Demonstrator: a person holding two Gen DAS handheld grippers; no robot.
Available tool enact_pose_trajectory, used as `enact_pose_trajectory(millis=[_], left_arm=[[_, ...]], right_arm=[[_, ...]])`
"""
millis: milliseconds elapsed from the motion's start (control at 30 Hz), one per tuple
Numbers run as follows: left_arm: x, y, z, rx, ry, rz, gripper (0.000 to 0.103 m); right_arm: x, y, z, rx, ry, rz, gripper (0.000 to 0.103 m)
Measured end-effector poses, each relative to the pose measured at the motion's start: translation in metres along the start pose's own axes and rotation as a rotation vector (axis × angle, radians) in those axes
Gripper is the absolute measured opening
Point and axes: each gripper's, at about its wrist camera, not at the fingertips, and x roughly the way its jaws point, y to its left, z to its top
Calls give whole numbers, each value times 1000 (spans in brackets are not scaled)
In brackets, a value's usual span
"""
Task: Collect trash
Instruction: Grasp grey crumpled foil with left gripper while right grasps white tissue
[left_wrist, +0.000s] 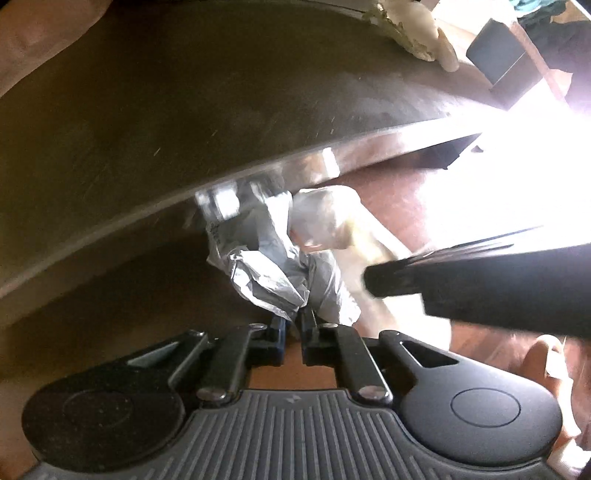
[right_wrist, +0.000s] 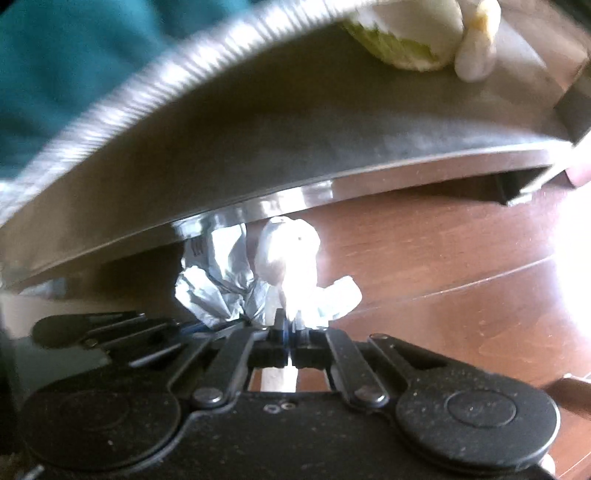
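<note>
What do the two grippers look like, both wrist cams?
Both are matte black. The left gripper has a grey ribbed base plate, round black pivot caps on each side, and flat link bars with silver rivets. The right gripper has the same build, with a dusty black base and a blue strip between its fingertips.

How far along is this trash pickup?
Done: nothing looks collected yet, and no bin is in view. In hand: the left gripper and right gripper are both shut on the crumpled plastic wrapper beside the metal tray. Left: the peel scraps on the tray's far edge.
</note>
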Motion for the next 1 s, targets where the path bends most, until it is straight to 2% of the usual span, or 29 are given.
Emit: enact_pose_trajectory(millis=[100,233,333,467,567,700,767,900,1000], left_arm=[[-4,7,-12,-40,27,-7,7],[-5,13,-25,-94,62,-16,7],[-9,16,-31,-105,78,-12,7],[-20,17,-37,-71,102,7,7],[-29,15,-37,-54,97,24,7],[-38,14,-35,-130,84,-11,7],[-39,3,-32,-95,80,5,7],[-52,-11,-34,69,48,40,10],[-41,-20,-29,172,52,57,12]], right_arm=[[-19,1,-1,-86,18,-13,0],[-43,-11,-4,-94,34,-17,0],[-50,-22,-5,-124,48,-23,0],[-58,-33,-1,-171,53,-26,0],[-58,-33,-3,-182,38,-10,0],[-64,-32,-4,-156,21,1,0],[-58,-35,-6,-150,13,14,0],[-66,-48,-7,-112,4,18,0],[-62,-58,-10,-80,7,22,0]])
